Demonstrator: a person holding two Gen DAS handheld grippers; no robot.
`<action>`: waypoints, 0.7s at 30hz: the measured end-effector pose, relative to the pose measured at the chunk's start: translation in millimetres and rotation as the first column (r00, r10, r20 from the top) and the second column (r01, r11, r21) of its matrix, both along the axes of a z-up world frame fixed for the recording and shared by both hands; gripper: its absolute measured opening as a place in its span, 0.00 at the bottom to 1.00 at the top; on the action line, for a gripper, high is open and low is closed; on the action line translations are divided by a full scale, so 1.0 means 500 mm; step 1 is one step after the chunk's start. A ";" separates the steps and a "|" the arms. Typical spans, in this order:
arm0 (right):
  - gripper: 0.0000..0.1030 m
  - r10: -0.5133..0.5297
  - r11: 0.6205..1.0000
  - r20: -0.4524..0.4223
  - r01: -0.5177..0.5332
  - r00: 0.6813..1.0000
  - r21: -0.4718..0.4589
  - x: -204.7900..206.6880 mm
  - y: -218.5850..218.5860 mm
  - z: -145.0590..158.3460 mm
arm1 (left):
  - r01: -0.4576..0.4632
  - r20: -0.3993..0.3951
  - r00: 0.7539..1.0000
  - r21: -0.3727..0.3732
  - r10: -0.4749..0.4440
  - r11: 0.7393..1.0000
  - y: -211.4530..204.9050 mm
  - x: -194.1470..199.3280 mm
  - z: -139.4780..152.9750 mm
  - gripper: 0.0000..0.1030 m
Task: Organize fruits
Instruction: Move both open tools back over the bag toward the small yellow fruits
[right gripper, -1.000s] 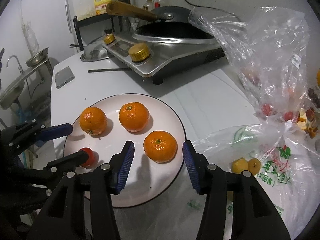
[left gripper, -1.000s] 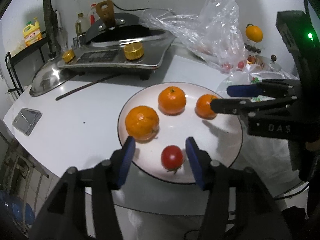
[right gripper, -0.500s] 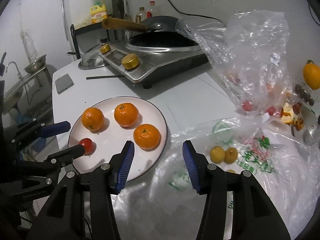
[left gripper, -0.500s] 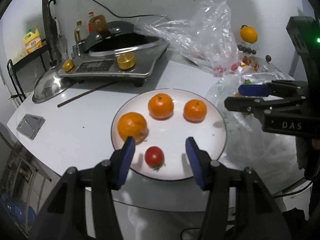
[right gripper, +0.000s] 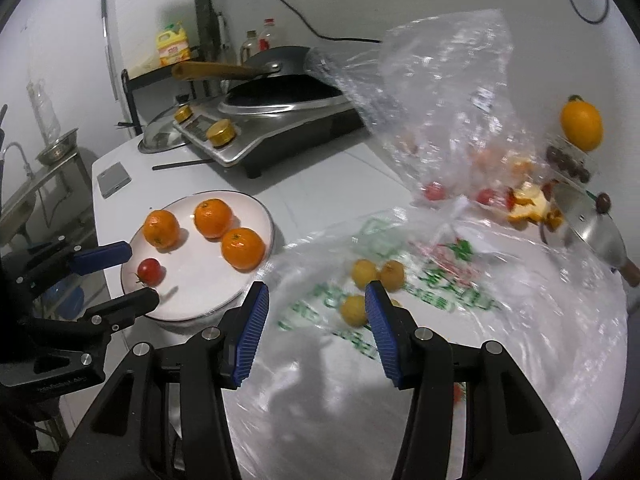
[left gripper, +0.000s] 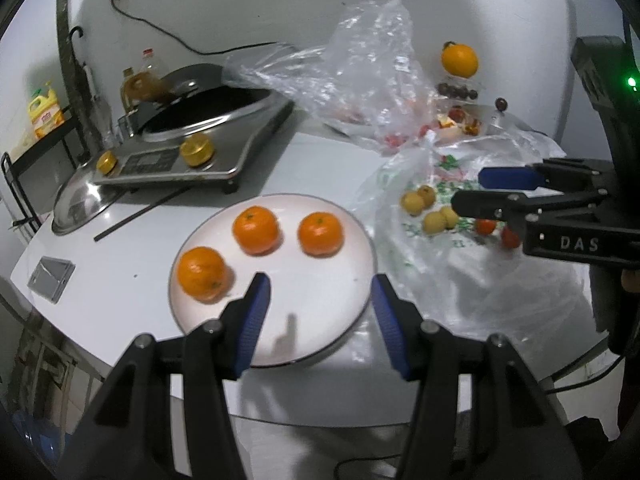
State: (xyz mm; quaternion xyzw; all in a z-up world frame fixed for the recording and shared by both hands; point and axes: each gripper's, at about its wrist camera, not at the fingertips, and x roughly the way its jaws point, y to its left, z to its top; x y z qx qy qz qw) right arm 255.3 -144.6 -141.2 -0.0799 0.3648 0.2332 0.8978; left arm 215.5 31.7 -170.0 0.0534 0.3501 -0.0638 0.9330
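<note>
1. Left wrist view: the left gripper (left gripper: 320, 300) has its blue fingers (left gripper: 252, 320) apart with nothing between them, over the near part of the white plate (left gripper: 360, 240) at frame centre.
2. Three oranges (left gripper: 256, 230) lie on the plate's far half; the tomato does not show here.
3. The induction cooker (left gripper: 192, 148) stands at upper left, with a dark stick (left gripper: 140, 216) lying between it and the plate.
4. At right, the right gripper (left gripper: 486, 192) hangs over a printed plastic bag (left gripper: 460, 272) holding small yellow fruits (left gripper: 424, 208).
5. Right wrist view: the right gripper's fingers (right gripper: 378, 320) stand apart and empty above the bag; the fruits are blurred, perhaps loquats.
6. At left, a red tomato (right gripper: 150, 271) sits on the plate beside the left gripper's fingers (right gripper: 106, 258).
7. A crumpled clear bag (right gripper: 440, 112) rises at upper right, partly veiling the cooker.
</note>
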 end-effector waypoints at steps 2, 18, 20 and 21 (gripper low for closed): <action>0.52 -0.017 1.000 0.000 0.017 1.000 0.002 -0.003 -0.023 -0.001 | 0.010 0.000 1.000 0.003 -0.010 1.000 -0.015 0.001 0.002 0.52; 0.45 -0.053 0.998 -0.022 0.053 0.998 0.025 0.024 -0.131 -0.029 | 0.086 0.012 0.996 0.010 -0.087 0.996 -0.142 0.060 0.014 0.52; 0.44 -0.049 0.998 -0.020 0.049 0.999 0.027 0.034 -0.135 -0.030 | 0.092 0.012 0.996 -0.001 -0.092 0.996 -0.151 0.074 0.013 0.52; 0.44 -0.047 0.998 -0.019 0.047 0.999 0.029 0.037 -0.137 -0.030 | 0.097 0.013 0.995 -0.006 -0.097 0.995 -0.157 0.083 0.013 0.52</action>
